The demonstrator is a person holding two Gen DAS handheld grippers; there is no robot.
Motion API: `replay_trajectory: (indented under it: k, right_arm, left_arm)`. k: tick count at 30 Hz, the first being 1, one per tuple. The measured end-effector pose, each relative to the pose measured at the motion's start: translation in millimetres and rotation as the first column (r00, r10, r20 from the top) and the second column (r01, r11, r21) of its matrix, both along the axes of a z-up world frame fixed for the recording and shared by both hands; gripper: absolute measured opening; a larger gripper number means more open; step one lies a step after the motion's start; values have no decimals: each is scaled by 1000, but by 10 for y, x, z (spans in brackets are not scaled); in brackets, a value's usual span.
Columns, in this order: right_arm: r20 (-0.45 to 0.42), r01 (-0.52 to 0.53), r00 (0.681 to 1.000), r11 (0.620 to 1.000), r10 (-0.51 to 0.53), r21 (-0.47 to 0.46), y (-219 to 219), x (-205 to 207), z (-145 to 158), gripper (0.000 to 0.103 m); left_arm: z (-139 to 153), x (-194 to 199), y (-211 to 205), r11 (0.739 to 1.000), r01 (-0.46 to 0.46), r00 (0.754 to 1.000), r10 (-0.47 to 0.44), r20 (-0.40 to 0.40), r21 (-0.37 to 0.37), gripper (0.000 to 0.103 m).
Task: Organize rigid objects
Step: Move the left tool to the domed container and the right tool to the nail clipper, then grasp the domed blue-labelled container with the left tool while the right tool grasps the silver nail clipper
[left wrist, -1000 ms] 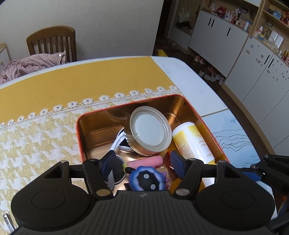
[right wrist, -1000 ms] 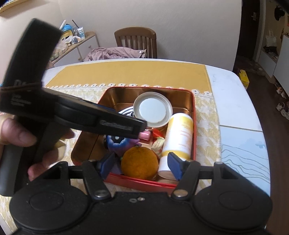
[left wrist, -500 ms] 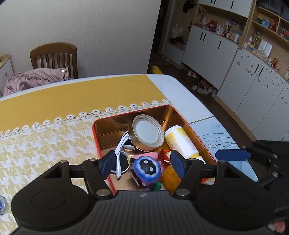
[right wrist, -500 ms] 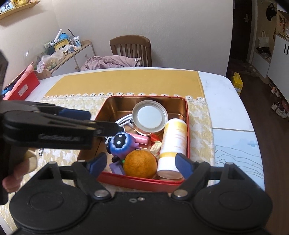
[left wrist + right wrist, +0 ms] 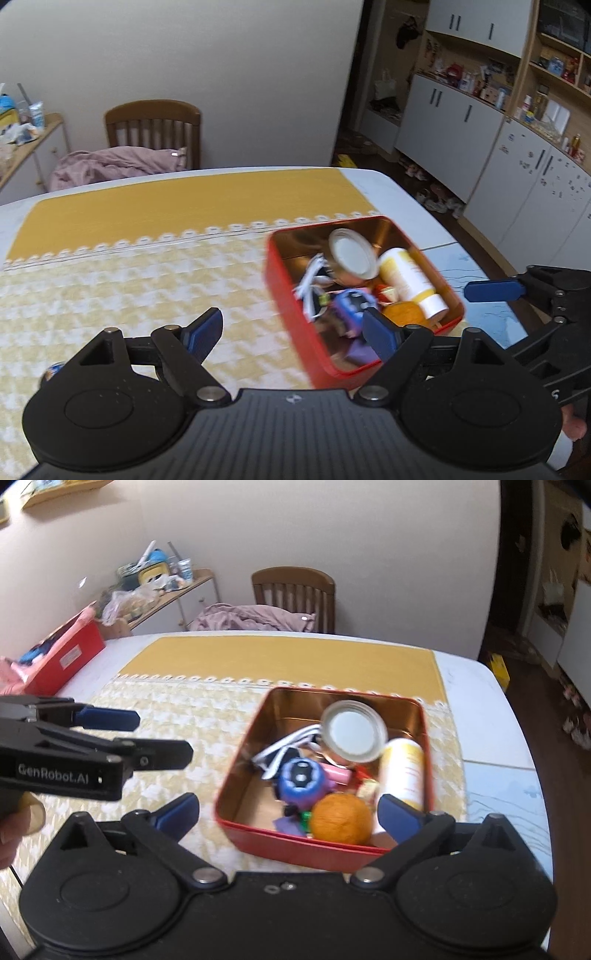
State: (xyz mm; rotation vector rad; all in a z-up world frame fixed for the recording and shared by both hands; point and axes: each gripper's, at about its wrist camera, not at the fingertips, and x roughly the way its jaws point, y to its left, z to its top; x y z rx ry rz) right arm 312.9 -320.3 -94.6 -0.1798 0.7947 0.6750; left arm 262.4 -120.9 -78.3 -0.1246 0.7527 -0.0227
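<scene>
A red tin with a gold inside (image 5: 240, 794) (image 5: 280, 288) stands on the yellow tablecloth. It holds a white jar lid (image 5: 352, 731), a yellow-white bottle (image 5: 404, 771), an orange (image 5: 341, 818), a blue-purple round toy (image 5: 301, 781), a pink tube (image 5: 338, 775) and white spoons (image 5: 280, 751). My left gripper (image 5: 293, 334) is open and empty, raised to the left of the tin. My right gripper (image 5: 290, 816) is open and empty, raised over the tin's near edge. Each gripper shows in the other's view: the left one (image 5: 92, 738), the right one (image 5: 535, 295).
A wooden chair (image 5: 293, 590) with pink cloth stands behind the table. A red box (image 5: 62, 657) sits at the far left table edge. A small round thing (image 5: 51, 371) lies on the cloth at left. Cabinets (image 5: 480, 147) line the right wall.
Both grippers have pulled back and up from the tin. The left one has swung left, so the tin now lies to its right. Both stay open and empty.
</scene>
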Motion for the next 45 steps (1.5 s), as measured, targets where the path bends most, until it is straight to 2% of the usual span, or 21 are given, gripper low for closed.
replay_trajectory:
  k: [10,24,32,42,45]
  right_arm:
    - [44,-51,998,999,51,-10,564,-334,41,103]
    - [8,-117,993,993,117,-5,1445,-635,-67,103]
    - [-6,-135,991,990,135,-35,1886,-751,-203,99]
    - [-17,-146,989,984,145,-100,2345,-723,-459,91]
    - [-32,-151,988,979,149,-133,2426,-675,-576,83]
  left_arm:
    - [-11,-418,646,996,-77,997,77,16,49,83]
    - [-173,-709,1562,990,-132,991,133,-8,49,83]
    - [-416,-680,1959,990,-136,989,138,-46,37,83]
    - [-807,-515,2173,992,-71,994,79,-75,106,83]
    - [-900,-458,2239,994,-60,994,68,-90,87,83]
